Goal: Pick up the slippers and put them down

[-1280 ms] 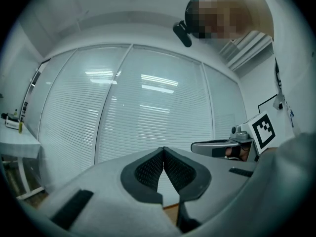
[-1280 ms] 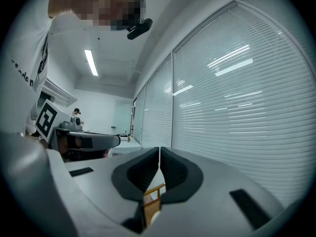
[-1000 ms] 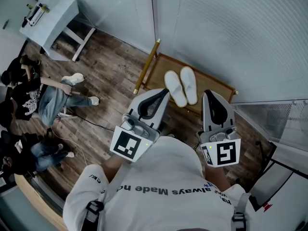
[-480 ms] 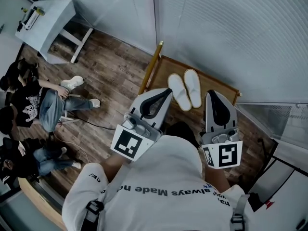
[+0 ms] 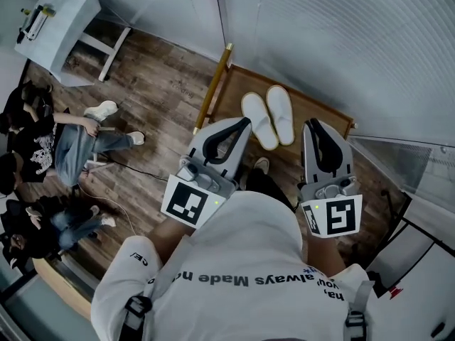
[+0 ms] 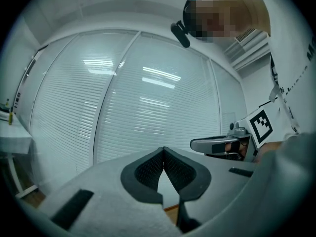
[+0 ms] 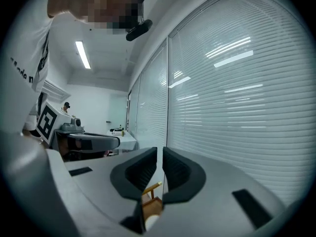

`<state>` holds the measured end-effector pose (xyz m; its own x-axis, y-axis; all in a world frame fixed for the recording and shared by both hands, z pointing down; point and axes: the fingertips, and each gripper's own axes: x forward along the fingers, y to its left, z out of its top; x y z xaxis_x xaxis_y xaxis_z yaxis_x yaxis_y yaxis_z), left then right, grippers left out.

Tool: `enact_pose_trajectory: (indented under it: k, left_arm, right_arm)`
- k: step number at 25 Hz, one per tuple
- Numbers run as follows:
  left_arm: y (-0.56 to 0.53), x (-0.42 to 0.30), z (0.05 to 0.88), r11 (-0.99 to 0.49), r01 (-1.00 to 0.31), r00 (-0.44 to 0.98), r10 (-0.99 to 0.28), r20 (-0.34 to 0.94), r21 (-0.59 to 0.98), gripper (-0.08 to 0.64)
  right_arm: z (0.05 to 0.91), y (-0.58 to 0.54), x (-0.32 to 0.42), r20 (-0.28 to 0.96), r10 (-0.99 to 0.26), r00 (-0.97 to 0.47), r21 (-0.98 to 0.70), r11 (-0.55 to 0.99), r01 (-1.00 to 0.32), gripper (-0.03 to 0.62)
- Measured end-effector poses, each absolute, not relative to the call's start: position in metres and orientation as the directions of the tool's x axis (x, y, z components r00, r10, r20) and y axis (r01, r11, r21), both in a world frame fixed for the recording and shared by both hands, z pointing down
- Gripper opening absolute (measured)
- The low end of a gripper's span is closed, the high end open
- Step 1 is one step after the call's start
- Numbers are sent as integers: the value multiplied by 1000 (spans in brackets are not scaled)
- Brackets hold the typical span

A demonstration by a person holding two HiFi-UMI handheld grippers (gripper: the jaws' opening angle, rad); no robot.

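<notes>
I find the slippers [image 5: 269, 118] on the low wooden platform [image 5: 306, 109] against the blinds [image 5: 341, 41], left gripper [image 5: 245, 123] and right gripper [image 5: 313, 125] jaws closed on nothing, my torso [image 5: 234, 261] hiding the nearer plank floor [image 5: 156, 98].

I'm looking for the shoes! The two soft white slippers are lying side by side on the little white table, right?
No. The two soft white slippers lie side by side on the low brown wooden platform by the blinds; the little white table stands elsewhere. The head view shows it.
</notes>
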<state>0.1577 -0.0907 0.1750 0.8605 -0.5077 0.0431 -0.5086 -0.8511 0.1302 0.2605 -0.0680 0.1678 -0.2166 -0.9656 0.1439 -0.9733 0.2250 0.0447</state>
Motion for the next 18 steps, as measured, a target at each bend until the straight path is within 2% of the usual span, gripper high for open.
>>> enact_pose_trajectory:
  k: [11,18]
  left_arm:
    - [-94,167,266,-833,-523,851,-502,153,179,11]
    - [-96,173,339,-826,-530,844,-493,211,193,11]
  right_arm:
    - [280,-69,273,333,-916,-223,-40,222,-974,67]
    - [378,-63,280,449,-867,-216,-85,199,-976,72]
